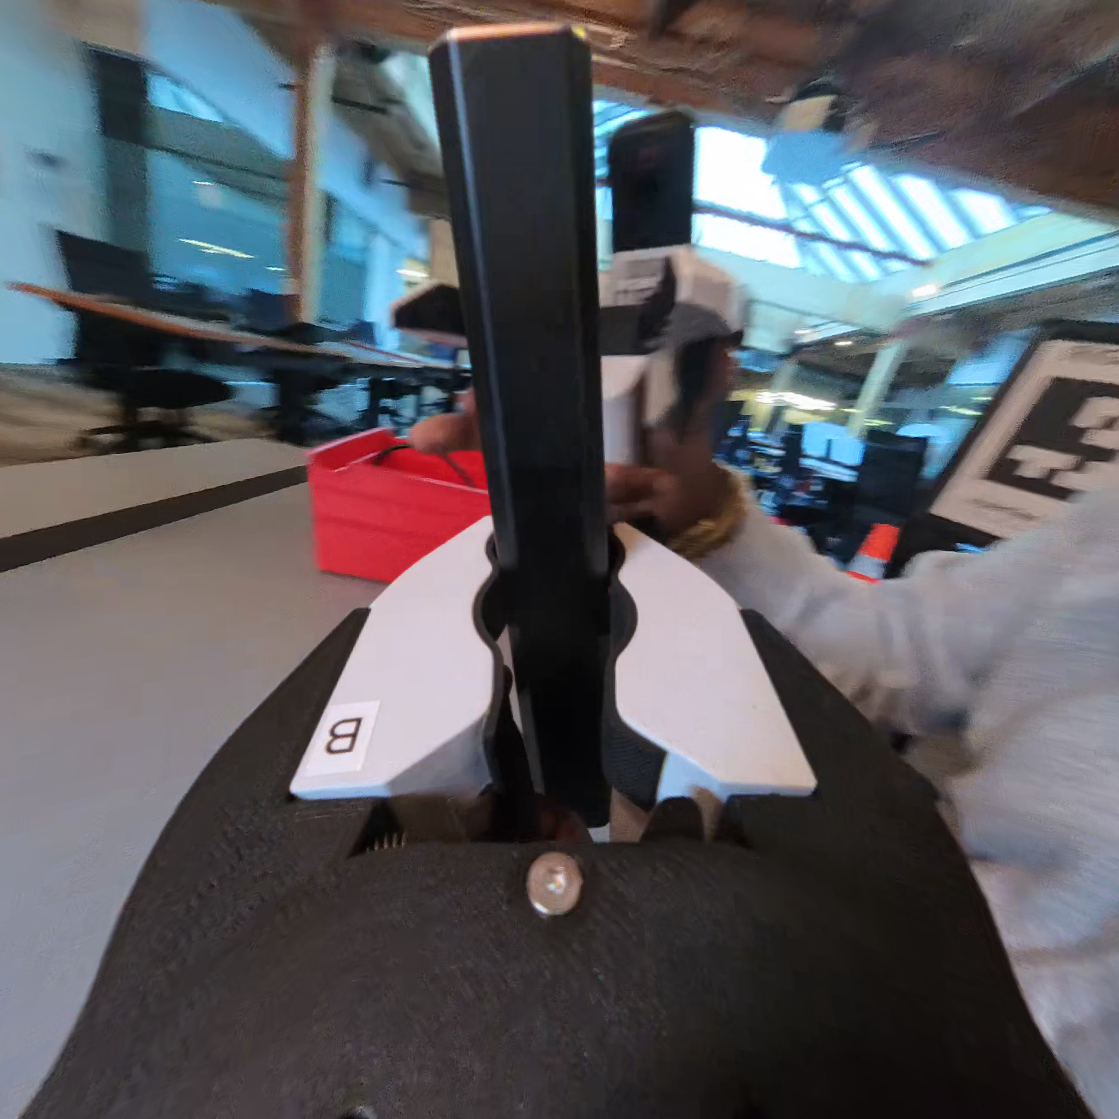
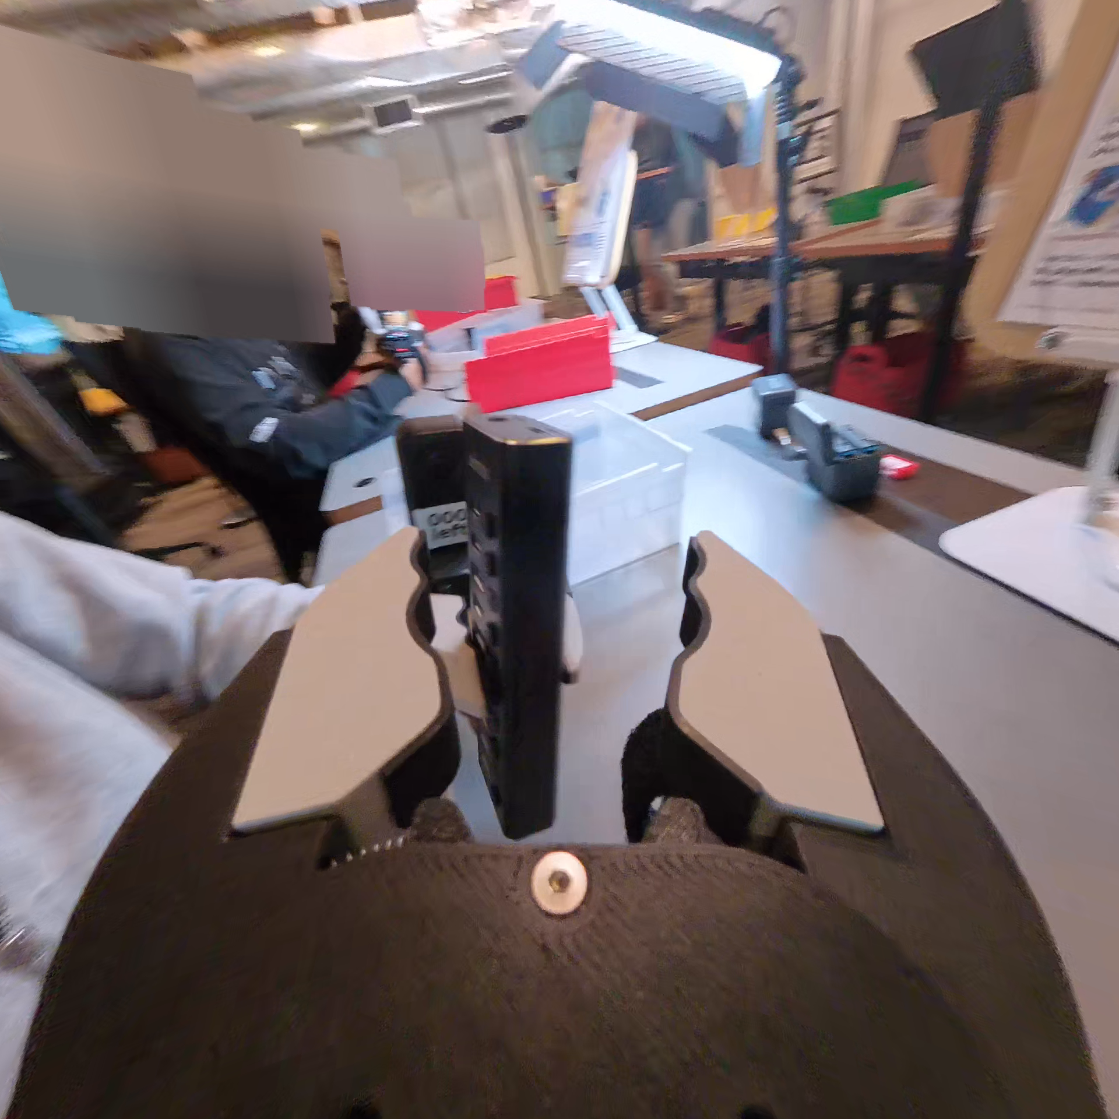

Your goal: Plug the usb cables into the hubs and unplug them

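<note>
My left gripper [image 1: 554,539] is shut on a long black USB hub [image 1: 533,303] and holds it upright above the grey table [image 1: 151,636]. In the right wrist view the same hub [image 2: 521,605] stands between the fingers of my right gripper [image 2: 554,539], with its row of ports facing left. The right gripper is open and its fingers do not touch the hub. The left gripper's white fingertips [image 2: 463,672] show clamped on the hub's lower half. No cable is plugged into the ports I can see.
A red bin [image 1: 387,514] with a dark cable loop stands behind the hub. A clear plastic box [image 2: 623,478], a black device [image 2: 817,448] and a white lamp base [image 2: 1041,557] are on the table. A grey sleeve [image 1: 908,636] reaches in from the right. A person in a dark jacket [image 2: 254,393] sits far left. My right fingertips sit around 6 cm from my left ones.
</note>
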A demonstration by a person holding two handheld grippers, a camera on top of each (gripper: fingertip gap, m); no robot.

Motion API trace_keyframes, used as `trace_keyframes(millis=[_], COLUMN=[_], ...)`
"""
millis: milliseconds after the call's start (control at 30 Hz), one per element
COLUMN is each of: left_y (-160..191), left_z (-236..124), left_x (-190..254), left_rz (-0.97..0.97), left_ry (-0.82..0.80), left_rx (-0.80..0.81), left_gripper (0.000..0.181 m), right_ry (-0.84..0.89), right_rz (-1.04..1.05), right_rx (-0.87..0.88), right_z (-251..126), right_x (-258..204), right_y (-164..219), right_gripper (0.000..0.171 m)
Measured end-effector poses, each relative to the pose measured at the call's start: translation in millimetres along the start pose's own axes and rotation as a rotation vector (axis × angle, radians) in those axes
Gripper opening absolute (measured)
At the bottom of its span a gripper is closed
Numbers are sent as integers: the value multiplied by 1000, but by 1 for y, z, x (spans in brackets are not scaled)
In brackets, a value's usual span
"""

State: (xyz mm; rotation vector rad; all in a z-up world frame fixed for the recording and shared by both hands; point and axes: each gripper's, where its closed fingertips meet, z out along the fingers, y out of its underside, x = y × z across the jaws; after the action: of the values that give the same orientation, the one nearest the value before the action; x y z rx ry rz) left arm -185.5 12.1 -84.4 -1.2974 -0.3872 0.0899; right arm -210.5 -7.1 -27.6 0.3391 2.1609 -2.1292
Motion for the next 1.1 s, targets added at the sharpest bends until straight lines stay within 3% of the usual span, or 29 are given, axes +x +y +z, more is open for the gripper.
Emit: trace_keyframes(millis=[100,200,233,300,333,433,533,667,833,1100], left_y=[5,25,32,42,43,36,4,-25,-24,-16], left_z=[3,6,7,7,8,8,-8,-47,-50,-44], left_x=[16,19,20,24,23,3,-40,-85,-89,-86], left_rz=[-23,-7,-8,-22,-17,33,92,147,160,184], left_ry=[105,129,143,179,172,44,-241,-576,-618,-603], left_rx=[-43,-140,-168,-218,-222,-192,4,171,169,131], left_gripper=[29,30,30,30,30,37,53,53,53,53], right_ry=[-194,-310,-300,-282,-259,-164,19,220,307,347], right_rz=[122,138,93,-43,-80,-157,-230,-275,-209,-199], right_rx=[5,-45,-78,-118,-130,-127,-113,-149,-54,-85], right_z=[-7,0,5,9,10,5,-9,-31,-52,-55], right_x=[-8,-29,-31,-34,-33,-24,5,49,79,88], right_y=[5,20,27,36,38,35,32,45,48,56], right_gripper=[86,81,75,33,32,30,30,29,30,30])
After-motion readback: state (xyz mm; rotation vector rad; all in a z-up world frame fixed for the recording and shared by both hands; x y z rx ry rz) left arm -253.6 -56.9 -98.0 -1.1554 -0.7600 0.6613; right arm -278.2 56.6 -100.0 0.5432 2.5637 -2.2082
